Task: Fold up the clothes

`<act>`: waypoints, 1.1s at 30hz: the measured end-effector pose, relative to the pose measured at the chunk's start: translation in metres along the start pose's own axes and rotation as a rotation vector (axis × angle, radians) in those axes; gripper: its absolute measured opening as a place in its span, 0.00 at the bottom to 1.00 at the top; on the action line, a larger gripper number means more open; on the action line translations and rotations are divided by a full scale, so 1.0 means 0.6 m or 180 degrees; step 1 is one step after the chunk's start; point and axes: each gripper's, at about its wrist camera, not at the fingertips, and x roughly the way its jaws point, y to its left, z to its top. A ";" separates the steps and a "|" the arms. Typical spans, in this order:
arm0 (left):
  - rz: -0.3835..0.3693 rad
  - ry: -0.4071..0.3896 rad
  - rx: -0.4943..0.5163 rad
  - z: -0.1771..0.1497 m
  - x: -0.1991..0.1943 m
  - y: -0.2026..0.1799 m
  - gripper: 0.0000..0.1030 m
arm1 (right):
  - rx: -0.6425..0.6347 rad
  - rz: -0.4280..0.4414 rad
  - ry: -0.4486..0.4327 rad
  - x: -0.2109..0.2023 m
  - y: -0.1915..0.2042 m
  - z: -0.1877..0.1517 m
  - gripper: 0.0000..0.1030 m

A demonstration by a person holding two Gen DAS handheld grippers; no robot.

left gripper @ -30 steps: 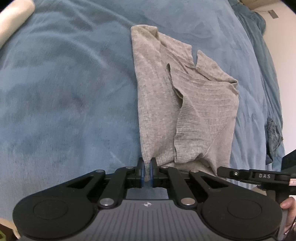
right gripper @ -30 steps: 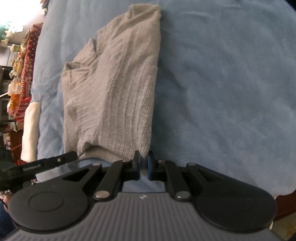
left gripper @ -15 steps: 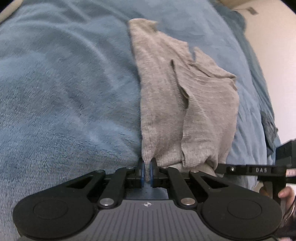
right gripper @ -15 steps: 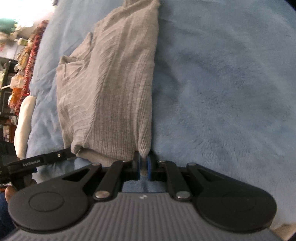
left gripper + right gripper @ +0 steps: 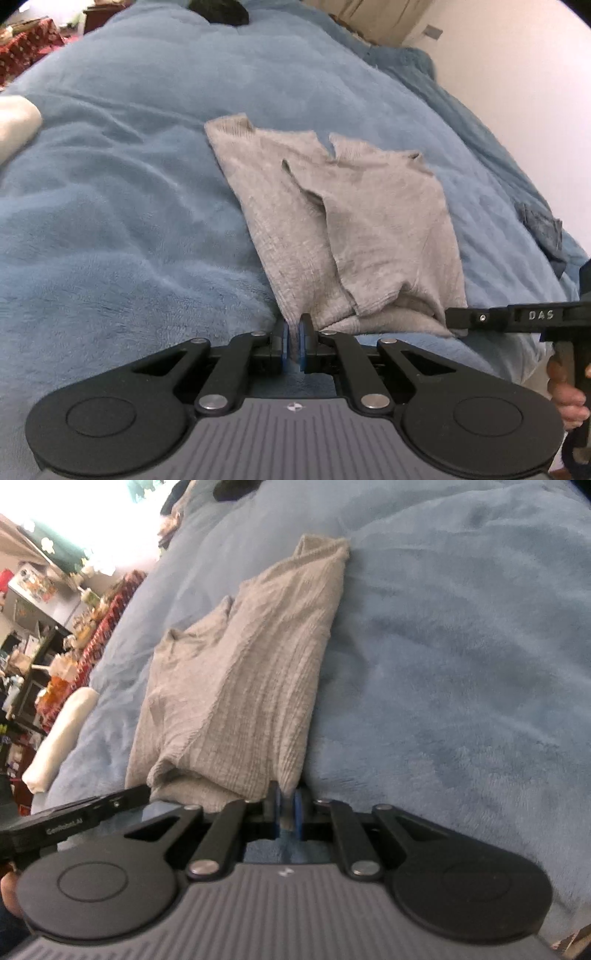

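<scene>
A blue plush blanket [image 5: 129,221] covers the bed and fills most of both wrist views. On it lies the grey ribbed garment [image 5: 332,229], partly folded, running from the 6 o'clock edge of each view toward 12 o'clock; its far narrow end points to 11 o'clock in the left wrist view and to 12 o'clock in the right wrist view [image 5: 251,672]. A second layer of the same cloth overlaps the first along its length, with loose pointed flaps at the far end. A white roll [image 5: 59,738] rests on the blanket at 9 o'clock of the garment in the right wrist view. The left gripper [image 5: 292,343] has its blue pads pressed together on the garment's near corner at 6 o'clock. The right gripper [image 5: 289,812] likewise pinches the other near corner between its pads. Both near corners are raised slightly off the blanket. A dark object [image 5: 218,13] sits on the blanket at 12 o'clock, too blurred to identify.
</scene>
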 end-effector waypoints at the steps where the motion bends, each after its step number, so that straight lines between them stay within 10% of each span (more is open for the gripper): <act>1: 0.0007 -0.0037 -0.0032 0.003 -0.008 -0.001 0.06 | 0.0046 0.0013 -0.0036 -0.009 -0.004 0.001 0.06; 11: 0.0113 0.0016 0.0247 -0.034 0.015 -0.026 0.06 | -0.0050 -0.0053 -0.0068 -0.027 -0.016 -0.011 0.08; 18: -0.0270 0.0114 0.0179 0.003 -0.019 0.017 0.28 | -0.0347 0.0110 -0.0038 -0.053 -0.039 0.013 0.34; 25: 0.0204 -0.0025 0.1329 0.082 -0.064 0.002 0.68 | -0.1443 -0.0478 -0.0241 -0.109 -0.009 0.107 0.83; 29: 0.0250 -0.0226 0.2013 0.138 -0.050 0.001 0.75 | -0.2079 -0.0655 -0.0449 -0.103 0.016 0.173 0.88; 33: 0.0131 -0.0205 0.2253 0.195 -0.011 0.009 0.87 | -0.2412 -0.0251 -0.0551 -0.096 0.017 0.243 0.99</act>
